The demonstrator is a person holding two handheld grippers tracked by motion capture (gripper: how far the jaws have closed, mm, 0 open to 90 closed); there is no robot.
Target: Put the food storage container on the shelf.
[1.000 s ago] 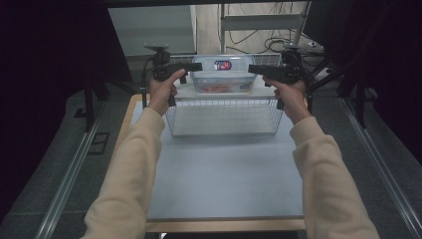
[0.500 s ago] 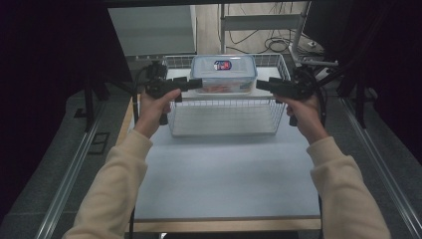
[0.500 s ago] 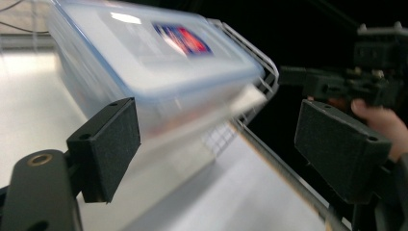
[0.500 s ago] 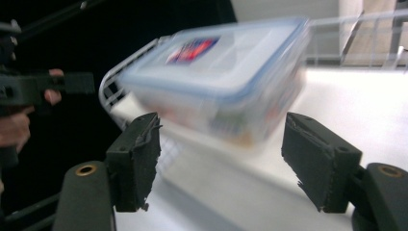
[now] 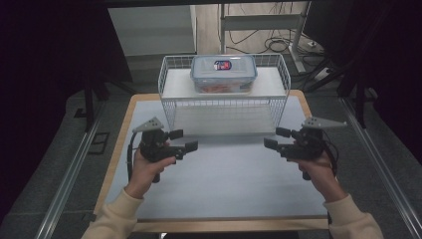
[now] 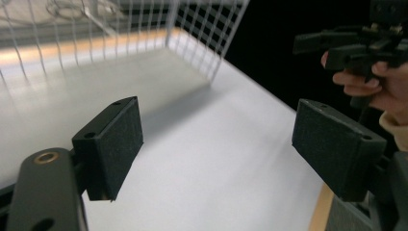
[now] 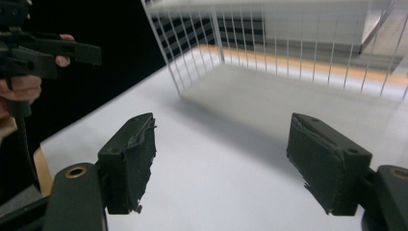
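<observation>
We have pulled both hand-held grippers, left and right, down to mid-frame with jaws wide and empty, the right's just opening. The clear lidded plastic box now rests released on the white wire basket, upper centre; placement looks done.

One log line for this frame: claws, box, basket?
left claw: open, empty | right claw: open, empty, just been opening | lidded box: on shelf in wire basket

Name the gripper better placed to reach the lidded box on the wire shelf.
Neither clearly: left gripper and right gripper sit open and empty, level on either side, both well short of the box centred on the shelf. Probably both together.
</observation>
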